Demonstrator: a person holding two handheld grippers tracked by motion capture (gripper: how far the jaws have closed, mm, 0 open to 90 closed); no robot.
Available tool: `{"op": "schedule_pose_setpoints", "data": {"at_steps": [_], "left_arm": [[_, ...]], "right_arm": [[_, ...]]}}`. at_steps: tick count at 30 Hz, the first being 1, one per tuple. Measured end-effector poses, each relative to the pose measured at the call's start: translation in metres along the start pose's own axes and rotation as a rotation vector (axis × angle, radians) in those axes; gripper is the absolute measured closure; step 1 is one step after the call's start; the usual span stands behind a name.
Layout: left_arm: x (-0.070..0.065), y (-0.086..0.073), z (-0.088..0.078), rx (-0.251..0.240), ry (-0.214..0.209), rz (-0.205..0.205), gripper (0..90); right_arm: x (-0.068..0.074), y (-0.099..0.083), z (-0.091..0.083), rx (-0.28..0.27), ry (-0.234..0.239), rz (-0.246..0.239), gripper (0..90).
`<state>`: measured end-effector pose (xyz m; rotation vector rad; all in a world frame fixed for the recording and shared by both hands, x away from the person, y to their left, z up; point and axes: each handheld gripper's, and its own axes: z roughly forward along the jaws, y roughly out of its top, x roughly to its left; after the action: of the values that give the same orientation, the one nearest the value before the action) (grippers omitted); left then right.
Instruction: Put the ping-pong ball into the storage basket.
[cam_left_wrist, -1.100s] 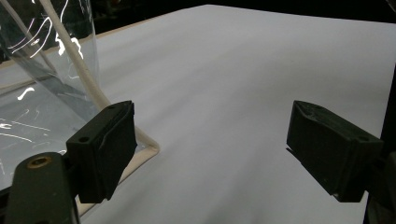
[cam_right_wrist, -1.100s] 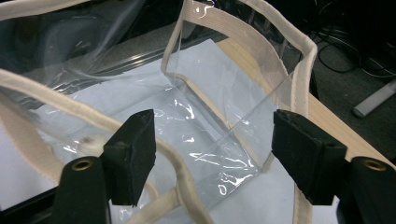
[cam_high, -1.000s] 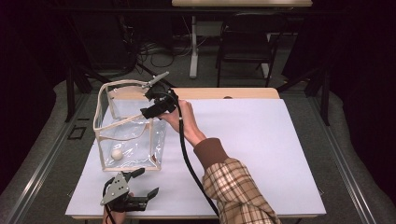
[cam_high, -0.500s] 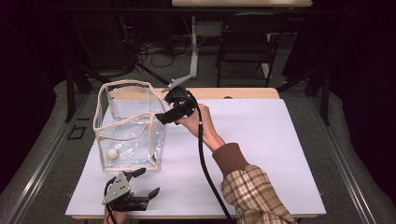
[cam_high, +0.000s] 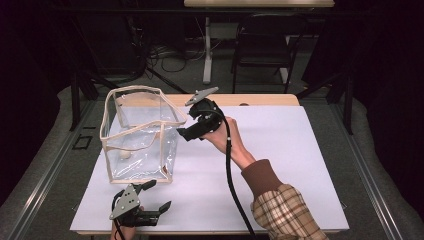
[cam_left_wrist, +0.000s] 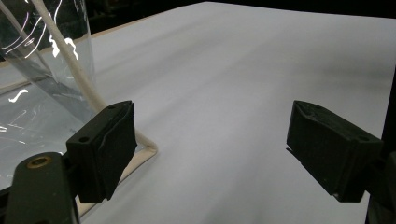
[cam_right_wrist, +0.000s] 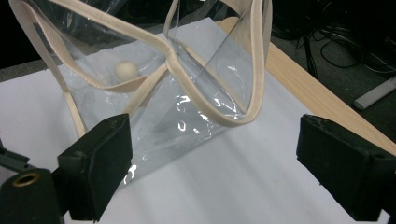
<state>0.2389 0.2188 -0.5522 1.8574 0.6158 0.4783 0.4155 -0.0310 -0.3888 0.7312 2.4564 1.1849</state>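
Clear bag (cam_high: 140, 135) with cream piping, standing open-topped near the far left corner of the white tabletop (cam_high: 280, 165). A small pale ball (cam_high: 124, 154) lies on the bag's floor toward its left wall; seen through the plastic, its outline is soft and glare streaks cross the walls. In the left gripper view the bag (cam_left_wrist: 42, 93) is cut off by the frame, leaving one lower corner and a strip of piping. In the right gripper view the far rim of the bag (cam_right_wrist: 187, 79) runs out of frame at the top, and the ball (cam_right_wrist: 126, 70) shows through two layers of film.

Right gripper (cam_high: 187, 132), held in the right hand (cam_high: 225, 137) just beside the bag's right wall, apart from it; its jaws have just been opening and stand wide with nothing between the pads. A second ago this gripper was over the bag's rim, and it has since drawn back to the right, clear of the bag.

Left gripper (cam_high: 155, 197), at the near edge in front of the bag, unchanged in place; jaws spread wide and empty, the holding hand largely cut off by the frame's bottom.
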Motion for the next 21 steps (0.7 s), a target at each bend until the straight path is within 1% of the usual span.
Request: {"op": "schedule_pose_setpoints", "data": {"at_steps": [4,14,17,21], "left_arm": [[0.0,0.0,0.0,-0.001,0.001,0.0,16.1],[0.0,0.0,0.001,0.001,-0.001,0.001,16.1],[0.0,0.0,0.001,0.001,-0.002,-0.001,16.1],[-0.001,0.0,0.001,0.005,0.005,-0.001,16.1]], "right_arm": [[0.0,-0.007,-0.004,0.015,-0.004,0.001,9.0],[-0.003,-0.026,-0.017,0.017,-0.01,0.001,6.6],[-0.003,-0.031,-0.02,0.028,-0.012,-0.001,5.7],[-0.004,-0.04,-0.026,0.029,-0.02,0.002,4.7]]}}
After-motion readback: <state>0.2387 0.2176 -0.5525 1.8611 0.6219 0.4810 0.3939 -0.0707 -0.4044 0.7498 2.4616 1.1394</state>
